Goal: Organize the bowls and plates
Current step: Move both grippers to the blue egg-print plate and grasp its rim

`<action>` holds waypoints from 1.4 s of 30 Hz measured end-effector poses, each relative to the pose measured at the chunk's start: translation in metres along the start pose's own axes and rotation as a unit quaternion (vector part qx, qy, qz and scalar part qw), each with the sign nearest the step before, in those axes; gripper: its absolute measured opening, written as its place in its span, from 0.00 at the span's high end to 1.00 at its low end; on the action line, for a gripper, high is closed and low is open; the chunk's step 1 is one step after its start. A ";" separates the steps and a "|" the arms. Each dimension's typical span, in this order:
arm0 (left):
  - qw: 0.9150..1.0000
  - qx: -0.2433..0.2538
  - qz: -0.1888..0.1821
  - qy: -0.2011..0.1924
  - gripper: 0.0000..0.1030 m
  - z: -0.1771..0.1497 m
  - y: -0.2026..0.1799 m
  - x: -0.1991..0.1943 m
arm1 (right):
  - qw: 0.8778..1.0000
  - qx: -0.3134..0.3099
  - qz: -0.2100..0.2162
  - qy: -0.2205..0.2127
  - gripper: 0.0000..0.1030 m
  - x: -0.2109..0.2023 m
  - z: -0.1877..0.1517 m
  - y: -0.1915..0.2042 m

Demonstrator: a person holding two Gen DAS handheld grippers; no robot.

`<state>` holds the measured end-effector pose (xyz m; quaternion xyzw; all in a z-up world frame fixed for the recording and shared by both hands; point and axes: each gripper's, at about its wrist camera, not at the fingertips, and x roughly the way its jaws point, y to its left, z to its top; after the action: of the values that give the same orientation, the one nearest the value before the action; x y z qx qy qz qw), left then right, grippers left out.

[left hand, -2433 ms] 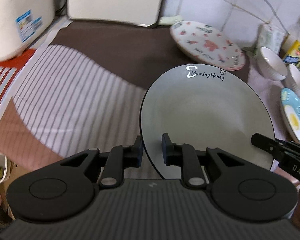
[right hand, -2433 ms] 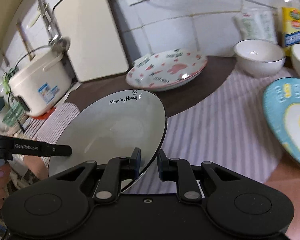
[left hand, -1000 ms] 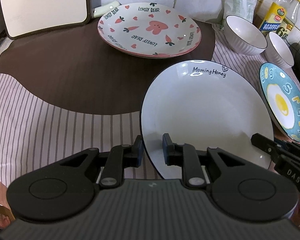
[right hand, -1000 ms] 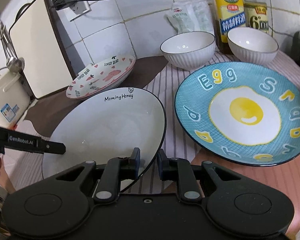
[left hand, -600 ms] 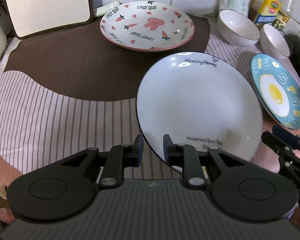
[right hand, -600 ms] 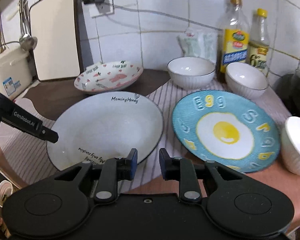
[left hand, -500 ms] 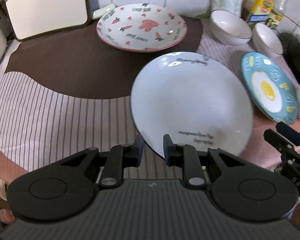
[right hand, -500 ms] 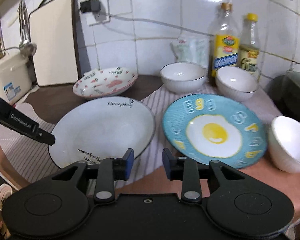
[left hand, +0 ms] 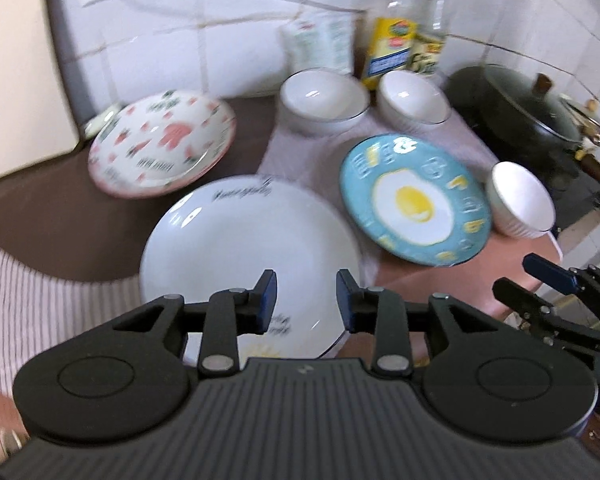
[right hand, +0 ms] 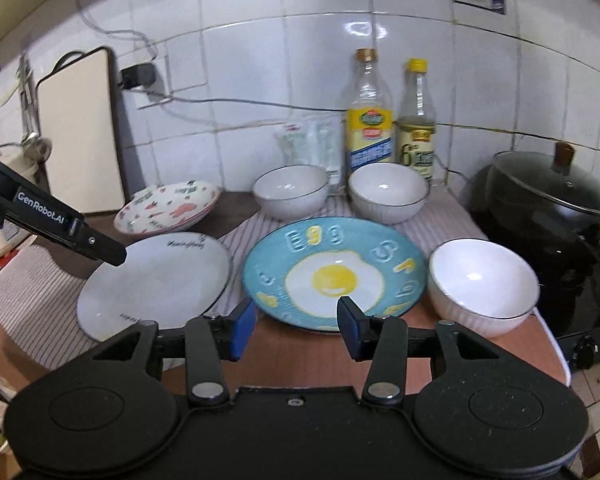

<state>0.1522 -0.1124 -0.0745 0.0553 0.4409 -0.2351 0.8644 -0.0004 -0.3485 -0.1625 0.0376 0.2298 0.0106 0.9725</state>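
White plate [left hand: 244, 240] flat on mat | rim clear | left gripper [left hand: 306, 300], right gripper [right hand: 296, 320] apart, empty

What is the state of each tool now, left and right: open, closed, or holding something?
Left tool: open, jaws just opened, holding nothing; the white plate lies below it.
Right tool: open, jaws just opened, holding nothing.

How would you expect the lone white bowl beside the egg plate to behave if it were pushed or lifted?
The white bowl looks glazed ceramic, so probably rigid, slippery and breakable. It stands near the counter's edge, so a sideways push might send it off.
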 end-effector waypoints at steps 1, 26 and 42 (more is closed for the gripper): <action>1.000 0.006 -0.002 -0.004 0.67 0.003 -0.004 0.002 | 1.000 0.007 -0.004 -0.004 0.48 0.001 -0.001 -0.005; 0.993 0.104 -0.060 0.017 0.48 0.079 -0.031 0.152 | 0.986 0.160 -0.054 0.008 0.41 0.092 -0.029 -0.058; 0.986 0.121 -0.088 0.072 0.72 0.092 -0.034 0.196 | 0.981 0.181 -0.065 0.006 0.64 0.106 -0.030 -0.064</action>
<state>0.3029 -0.2403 -0.1697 0.1375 0.4731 -0.3570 0.7936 0.0814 -0.4060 -0.2411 0.1980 0.2353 -0.0943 0.9468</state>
